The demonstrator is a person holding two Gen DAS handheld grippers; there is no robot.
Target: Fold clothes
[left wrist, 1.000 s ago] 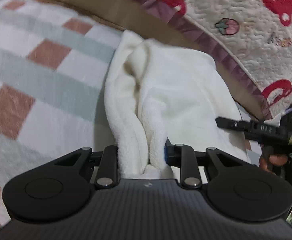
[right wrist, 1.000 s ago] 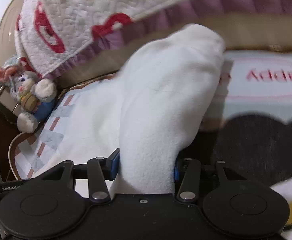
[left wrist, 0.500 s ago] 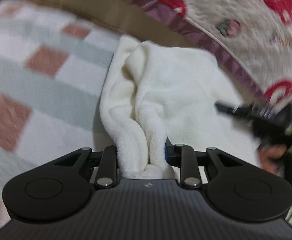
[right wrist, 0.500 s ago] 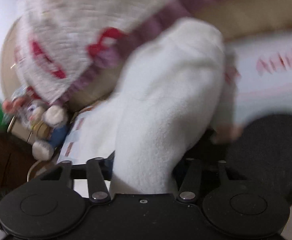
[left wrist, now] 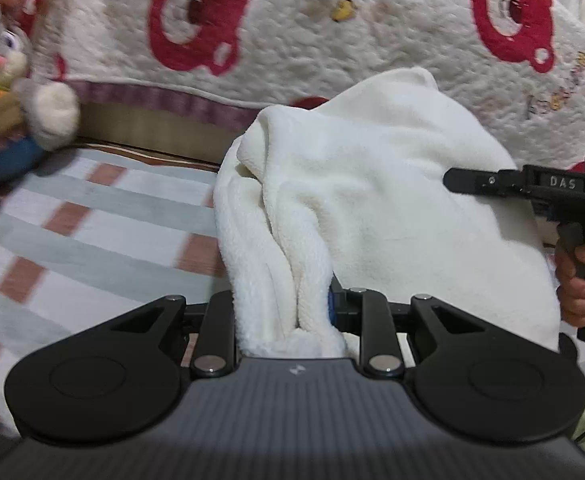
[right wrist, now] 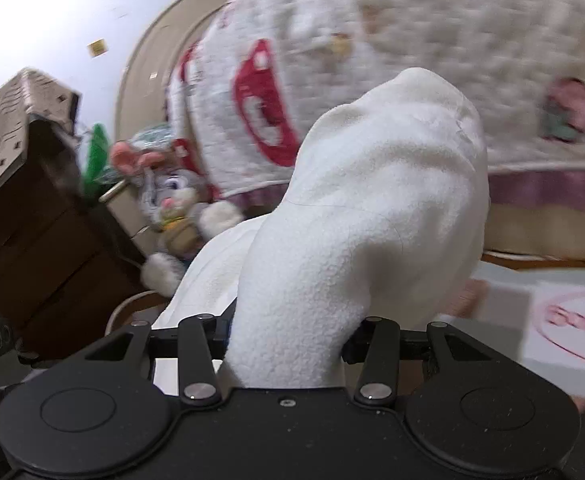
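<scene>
Both tongs clamped white fleece garment [left wrist: 372, 208]: left gripper [left wrist: 282, 312] and right gripper [right wrist: 288, 340] each held a bunched edge. Rec.: equal tension, lay flat on bed [left wrist: 92, 216] before release.

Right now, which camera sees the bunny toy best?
The right wrist view: the bunny toy sits whole beside the white fleece garment, face and paws showing. The left wrist view catches only a blurred part at its edge.

Quilt [left wrist: 332, 32] close behind, plush bunny [left wrist: 8, 92] left; checked blanket [left wrist: 92, 220] prob. open.
</scene>
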